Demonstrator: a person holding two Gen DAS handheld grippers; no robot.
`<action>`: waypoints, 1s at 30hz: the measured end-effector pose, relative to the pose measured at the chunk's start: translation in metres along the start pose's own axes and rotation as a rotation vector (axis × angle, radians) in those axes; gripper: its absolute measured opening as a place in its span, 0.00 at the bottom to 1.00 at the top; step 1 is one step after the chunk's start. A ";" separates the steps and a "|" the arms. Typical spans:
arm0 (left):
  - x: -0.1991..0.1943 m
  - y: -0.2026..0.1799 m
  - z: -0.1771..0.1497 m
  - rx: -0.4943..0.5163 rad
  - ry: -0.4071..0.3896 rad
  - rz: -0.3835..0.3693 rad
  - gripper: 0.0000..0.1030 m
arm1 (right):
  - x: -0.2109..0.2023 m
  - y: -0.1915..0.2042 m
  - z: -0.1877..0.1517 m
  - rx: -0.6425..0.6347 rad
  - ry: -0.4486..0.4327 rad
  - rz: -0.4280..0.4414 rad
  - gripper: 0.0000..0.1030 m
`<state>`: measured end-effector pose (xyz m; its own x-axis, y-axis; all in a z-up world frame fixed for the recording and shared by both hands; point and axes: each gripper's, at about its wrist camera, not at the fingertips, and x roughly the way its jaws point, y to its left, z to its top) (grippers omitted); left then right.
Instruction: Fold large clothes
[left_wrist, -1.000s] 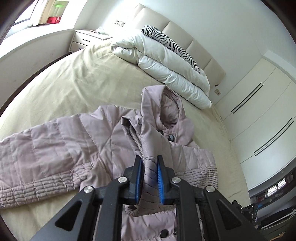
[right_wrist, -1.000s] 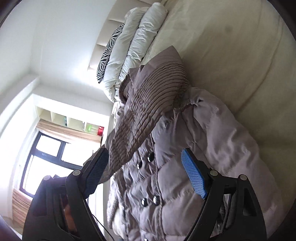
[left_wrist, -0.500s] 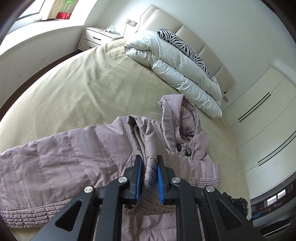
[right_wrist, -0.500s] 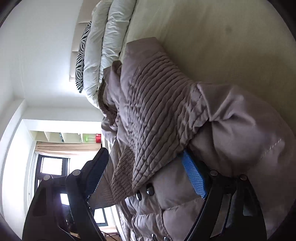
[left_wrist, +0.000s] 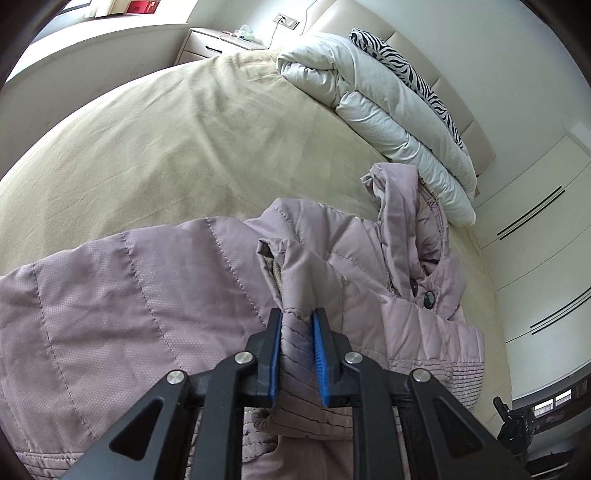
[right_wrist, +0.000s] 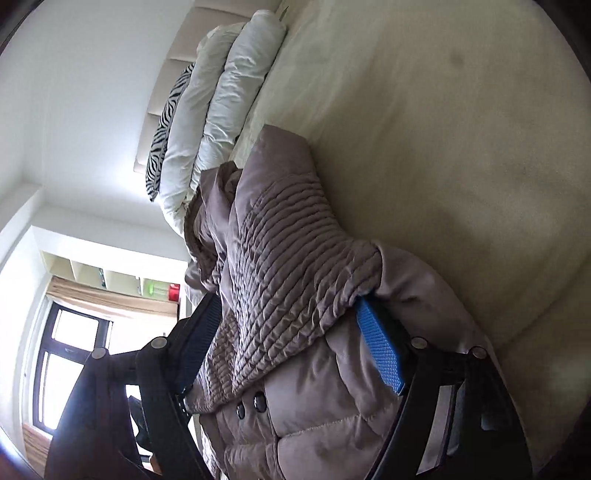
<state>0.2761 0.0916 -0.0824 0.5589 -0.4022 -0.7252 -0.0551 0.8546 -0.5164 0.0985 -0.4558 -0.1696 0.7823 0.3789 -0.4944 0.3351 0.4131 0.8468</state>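
Currently your left gripper (left_wrist: 298, 332) is clenched on a ribbed, stitched cuff (left_wrist: 297, 354) of the mauve quilted jacket (left_wrist: 140, 295); both blue pads press the fabric, and the cuff hangs out below the jaws. The jacket lies spread on the beige bed sheet (left_wrist: 177, 140), near edge of the bed, with one sleeve running off to the left and the hood (left_wrist: 406, 206) at the far right, pointing toward the folded white duvet (left_wrist: 376, 99). Two dark buttons (left_wrist: 421, 291) show just below the hood. A zebra-print pillow (left_wrist: 406, 66) sits on the duvet against the headboard; a white nightstand (left_wrist: 218, 44) stands at the far left.

Your right gripper (right_wrist: 291, 325) is closing, jaws wide, around the jacket's bunched ribbed hem panel (right_wrist: 280, 266). Fabric is between the pads; the right blue pad (right_wrist: 380, 350) touches quilted material at its tip, but the left pad (right_wrist: 199, 332) sits beside the fold and firm contact cannot be told. Dark buttons (right_wrist: 251, 404) lie just near of the jaws. In this view the jacket lies left of bare sheet (right_wrist: 461, 129).
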 end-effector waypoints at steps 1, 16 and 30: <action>0.000 0.000 0.001 0.011 0.001 0.007 0.18 | -0.003 0.007 -0.002 -0.015 0.015 -0.021 0.73; 0.022 0.003 -0.005 0.051 0.029 0.052 0.32 | 0.070 0.079 0.050 -0.246 0.027 -0.135 0.74; -0.115 0.081 -0.068 -0.204 -0.191 -0.076 0.86 | 0.001 0.104 -0.007 -0.445 -0.043 -0.024 0.74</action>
<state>0.1512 0.1848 -0.0714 0.7127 -0.3770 -0.5915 -0.1615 0.7325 -0.6614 0.1306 -0.4067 -0.0841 0.8012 0.3341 -0.4964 0.1021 0.7411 0.6636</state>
